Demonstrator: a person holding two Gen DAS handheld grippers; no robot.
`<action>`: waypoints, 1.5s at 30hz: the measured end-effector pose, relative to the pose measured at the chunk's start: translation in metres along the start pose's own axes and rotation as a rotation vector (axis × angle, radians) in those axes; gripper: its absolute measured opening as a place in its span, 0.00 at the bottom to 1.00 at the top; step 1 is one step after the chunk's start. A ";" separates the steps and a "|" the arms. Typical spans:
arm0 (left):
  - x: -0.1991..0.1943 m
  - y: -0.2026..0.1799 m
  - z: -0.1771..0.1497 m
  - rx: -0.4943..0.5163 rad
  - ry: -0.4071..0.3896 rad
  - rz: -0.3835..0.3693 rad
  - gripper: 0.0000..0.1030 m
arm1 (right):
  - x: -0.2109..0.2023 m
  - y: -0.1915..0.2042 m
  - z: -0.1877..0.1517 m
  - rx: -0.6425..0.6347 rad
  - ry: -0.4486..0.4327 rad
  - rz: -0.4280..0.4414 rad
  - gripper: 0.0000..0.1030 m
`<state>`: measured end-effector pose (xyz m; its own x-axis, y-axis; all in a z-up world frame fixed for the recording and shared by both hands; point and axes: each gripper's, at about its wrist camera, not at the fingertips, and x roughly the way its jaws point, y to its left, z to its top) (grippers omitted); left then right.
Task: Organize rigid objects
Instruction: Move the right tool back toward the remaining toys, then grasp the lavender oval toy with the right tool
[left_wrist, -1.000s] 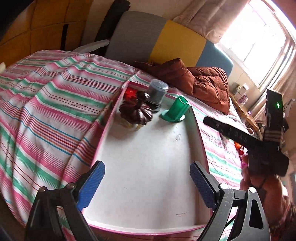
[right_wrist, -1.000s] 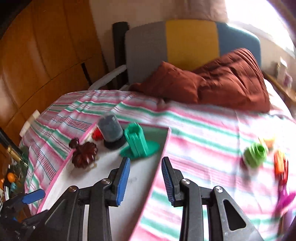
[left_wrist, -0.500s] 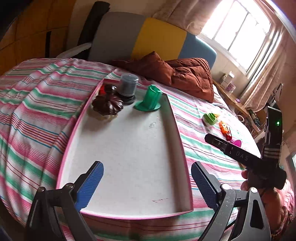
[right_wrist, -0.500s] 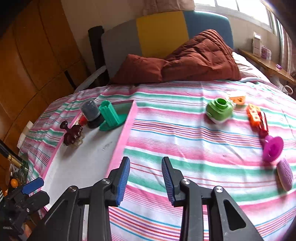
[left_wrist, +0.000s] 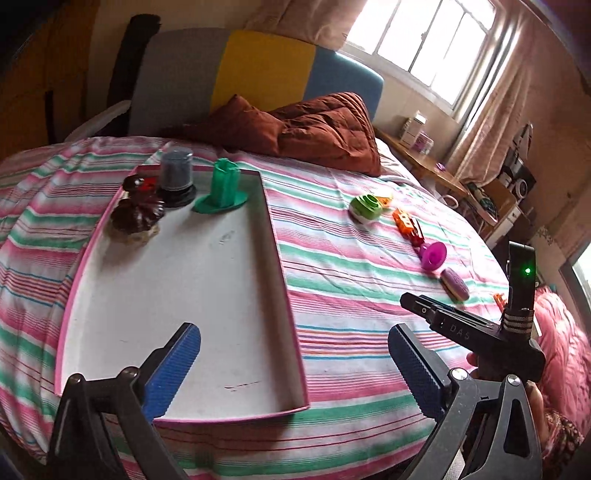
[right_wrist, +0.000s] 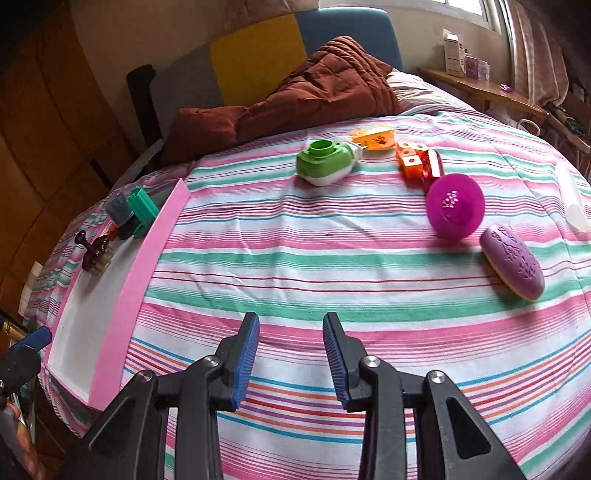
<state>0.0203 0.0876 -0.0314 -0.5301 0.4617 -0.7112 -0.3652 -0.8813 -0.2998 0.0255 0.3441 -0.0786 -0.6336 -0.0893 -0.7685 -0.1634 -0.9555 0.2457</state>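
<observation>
We look over a bed covered by a striped bedspread in pink, green and white, with a rumpled brown quilt lying at its head. On the left part of the bedspread sits a shallow pink-rimmed tray with a white floor. At the tray's far end stand a green plastic holder, a grey lidded jar just beside it, and a dark brown flower-shaped piece nearer the left rim.

Out on the bedspread, well apart from the tray, a loose group of small things lies in a curve: a green and white cup-like toy, an orange tag touching it at the back, an orange and red block toy, a magenta disc, and a purple oval soap-like piece closest to us.

Our left gripper hangs over the tray's near right corner; its jaws have just been opening and now stand wide, with nothing between them. Our right gripper hovers above bare bedspread, jaws parted by a narrow gap, holding nothing.
</observation>
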 end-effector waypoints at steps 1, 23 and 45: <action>0.001 -0.004 0.000 0.009 0.003 0.000 0.99 | -0.002 -0.007 -0.002 0.006 -0.004 -0.007 0.35; 0.009 -0.056 -0.006 0.135 0.040 -0.025 1.00 | -0.010 -0.141 0.042 -0.005 -0.084 -0.214 0.43; 0.095 -0.174 0.059 0.324 0.032 -0.026 1.00 | -0.021 -0.177 0.023 0.197 -0.223 -0.251 0.38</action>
<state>-0.0114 0.2912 -0.0097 -0.4949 0.4753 -0.7274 -0.6052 -0.7893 -0.1039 0.0505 0.5219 -0.0925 -0.7011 0.2241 -0.6770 -0.4621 -0.8658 0.1919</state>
